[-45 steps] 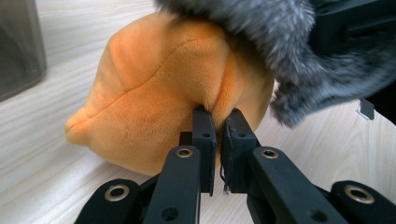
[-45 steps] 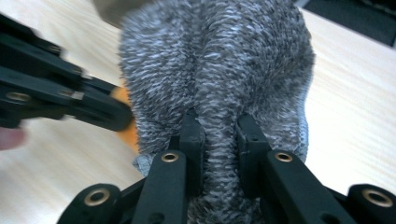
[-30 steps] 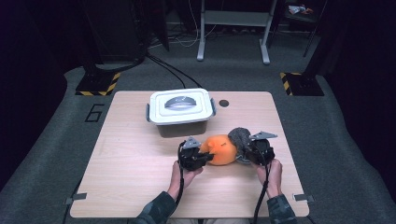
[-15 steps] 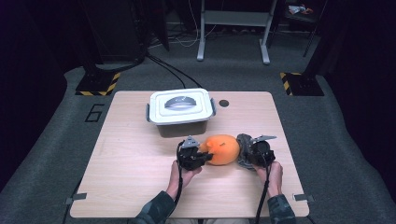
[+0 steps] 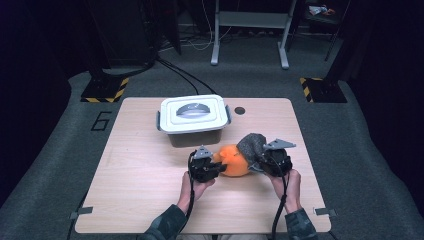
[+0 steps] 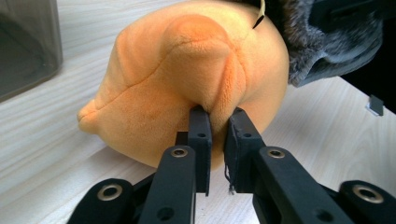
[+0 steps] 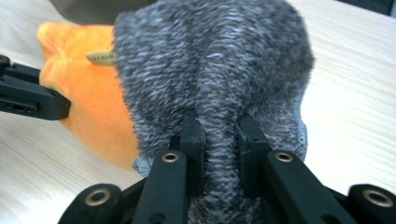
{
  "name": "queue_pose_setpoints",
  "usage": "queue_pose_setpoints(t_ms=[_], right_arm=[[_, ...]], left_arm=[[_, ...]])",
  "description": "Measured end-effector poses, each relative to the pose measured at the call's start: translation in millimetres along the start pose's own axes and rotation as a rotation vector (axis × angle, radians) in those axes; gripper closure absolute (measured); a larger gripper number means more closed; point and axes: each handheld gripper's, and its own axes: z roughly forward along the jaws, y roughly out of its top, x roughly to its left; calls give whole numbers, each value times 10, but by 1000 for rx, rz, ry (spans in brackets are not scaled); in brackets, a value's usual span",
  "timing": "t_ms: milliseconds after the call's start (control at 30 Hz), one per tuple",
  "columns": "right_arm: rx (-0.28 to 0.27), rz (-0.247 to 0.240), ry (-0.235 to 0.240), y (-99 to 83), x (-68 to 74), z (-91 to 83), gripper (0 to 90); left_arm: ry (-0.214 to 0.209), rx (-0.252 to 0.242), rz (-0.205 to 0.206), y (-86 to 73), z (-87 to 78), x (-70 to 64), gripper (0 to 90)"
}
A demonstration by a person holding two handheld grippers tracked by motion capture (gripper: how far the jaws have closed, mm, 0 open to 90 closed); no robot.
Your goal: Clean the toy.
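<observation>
An orange plush toy (image 5: 233,160) with a grey fuzzy part (image 5: 251,144) lies on the wooden table between my two grippers. My left gripper (image 5: 216,167) is shut on a fold of the orange plush (image 6: 187,88), pinched between its jaws. From the other side my right gripper (image 5: 261,161) is shut on a ridge of the grey fuzzy part (image 7: 219,79). In the right gripper view the orange body (image 7: 88,102) and the left gripper's black jaw (image 7: 32,100) show at the left.
A white lidded plastic box (image 5: 194,118) stands just behind the toy near the table's middle. A small dark round hole (image 5: 240,110) marks the table (image 5: 130,170) to the box's right. Dark carpet and equipment stands surround the table.
The toy and both grippers have shifted slightly toward the table's front; the grey part now sits a little lower. Both grips are unchanged.
</observation>
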Motion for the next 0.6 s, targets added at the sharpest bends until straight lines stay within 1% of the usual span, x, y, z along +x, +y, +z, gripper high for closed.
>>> queue_pose_setpoints(t_ms=[33, 100, 133, 167, 200, 233, 267, 300, 367, 400, 433, 467, 500, 533, 567, 600], right_arm=[[7, -5, 0, -4, 10, 25, 762], [9, 14, -6, -11, 18, 48, 762], [11, 10, -5, -11, 10, 46, 762], [13, 17, -6, -12, 12, 42, 762], [14, 18, -6, -11, 11, 43, 762], [19, 19, -9, -7, 16, 42, 762], [21, 14, -15, -4, 14, 45, 762], [29, 29, -19, 2, 25, 49, 762], [30, 28, -20, 4, 29, 49, 762], [29, 16, -20, 6, 30, 51, 762], [30, 18, -20, 6, 40, 50, 763], [30, 20, -20, 6, 47, 49, 762], [30, 15, -21, 4, 51, 51, 763], [31, 16, -21, 3, 55, 53, 763], [29, 11, -20, 0, 55, 55, 763], [29, 22, -23, -1, 65, 59, 763]], left_arm=[[6, 0, 7, -1, -3, -1, 786], [32, -3, 29, -9, -9, -28, 717], [77, -2, 64, -13, -17, -58, 679], [118, -1, 113, -17, -18, -83, 622], [151, 2, 148, -38, -14, -132, 590], [170, 6, 163, -53, -8, -150, 537], [187, 10, 179, -84, 11, -172, 508], [194, 18, 186, -100, 18, -176, 493], [229, 26, 212, -144, 49, -201, 445], [235, 26, 217, -150, 63, -208, 446], [253, 22, 230, -150, 75, -219, 440], [263, 28, 246, -144, 91, -237, 438], [272, 23, 254, -144, 106, -247, 446], [268, 27, 268, -139, 116, -254, 476], [270, 31, 277, -137, 131, -262, 527], [270, 20, 272, -141, 142, -263, 597]])
